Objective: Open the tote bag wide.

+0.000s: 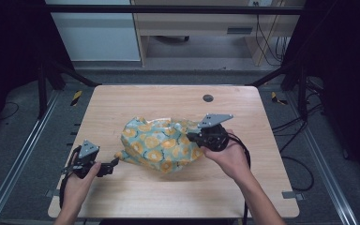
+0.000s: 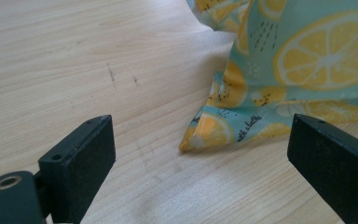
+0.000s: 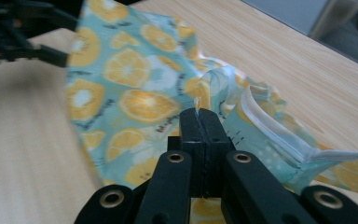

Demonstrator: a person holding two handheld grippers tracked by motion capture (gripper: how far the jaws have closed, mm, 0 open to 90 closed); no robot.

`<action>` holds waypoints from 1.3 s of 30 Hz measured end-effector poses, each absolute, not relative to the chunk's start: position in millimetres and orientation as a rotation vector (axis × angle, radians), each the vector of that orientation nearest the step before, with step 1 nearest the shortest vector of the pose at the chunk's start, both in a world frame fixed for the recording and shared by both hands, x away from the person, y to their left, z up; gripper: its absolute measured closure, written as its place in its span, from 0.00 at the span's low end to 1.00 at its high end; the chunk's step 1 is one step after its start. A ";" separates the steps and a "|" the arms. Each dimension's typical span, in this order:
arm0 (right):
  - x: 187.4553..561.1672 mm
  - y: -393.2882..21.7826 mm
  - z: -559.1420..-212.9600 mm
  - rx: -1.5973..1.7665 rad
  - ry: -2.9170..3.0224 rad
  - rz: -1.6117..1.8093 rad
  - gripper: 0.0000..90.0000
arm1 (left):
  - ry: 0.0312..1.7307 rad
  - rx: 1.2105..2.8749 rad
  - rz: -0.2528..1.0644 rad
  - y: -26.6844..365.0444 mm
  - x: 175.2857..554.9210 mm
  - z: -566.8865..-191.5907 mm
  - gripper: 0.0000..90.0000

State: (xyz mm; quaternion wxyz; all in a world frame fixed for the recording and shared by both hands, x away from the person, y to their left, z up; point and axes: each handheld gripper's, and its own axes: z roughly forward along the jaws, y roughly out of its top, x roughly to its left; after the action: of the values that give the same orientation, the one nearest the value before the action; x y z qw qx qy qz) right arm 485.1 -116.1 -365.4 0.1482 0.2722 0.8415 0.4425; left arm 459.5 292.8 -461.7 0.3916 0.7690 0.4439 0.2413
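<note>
A crumpled cloth with a lemon-slice print [image 1: 159, 144] is shown lying near the middle of a pale wooden table [image 1: 136, 101], bunched into a loose heap rather than spread flat. The right gripper [image 1: 194, 137] is seen at the cloth's right edge; in the right gripper view its jaws are pressed together on a thin fold of the fabric [image 3: 196, 105], a sliver of which projects above the pads. The left gripper [image 1: 115, 162] is held low on the table just beside the cloth's near-left corner [image 2: 200, 135]; in the left gripper view its jaws stand wide apart, with that corner lying on the wood ahead of them and untouched by either pad.

The work is judged to be at an early stage. One edge has been secured on the right, whereas the left corner has been approached but not yet gripped. No flattened or folded portion can be made out; a hemmed band [image 3: 265, 123] is visible twisted among the folds. Seizing the left corner, drawing the cloth taut, and any subsequent spreading or folding are taken to remain.
</note>
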 end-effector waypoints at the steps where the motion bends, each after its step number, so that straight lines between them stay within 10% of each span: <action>1: 479.1 -115.9 -366.1 0.770 2.421 1.283 1.00 | 1.117 1.953 0.622 292.8 458.6 -459.5 0.08; 21: 429.0 -116.8 -421.5 0.687 2.503 1.369 1.00 | 0.915 2.025 0.653 231.1 485.4 -372.5 0.14; 39: 419.6 -123.9 -439.6 0.705 2.521 1.403 1.00 | 0.992 2.188 0.493 217.7 492.9 -416.1 0.29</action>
State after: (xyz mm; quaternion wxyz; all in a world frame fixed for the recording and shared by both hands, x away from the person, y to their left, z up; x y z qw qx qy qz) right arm 419.6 -123.9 -439.6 0.0857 0.2364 0.8457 0.4707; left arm 492.9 217.7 -416.1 0.3376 0.8398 0.3807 0.1894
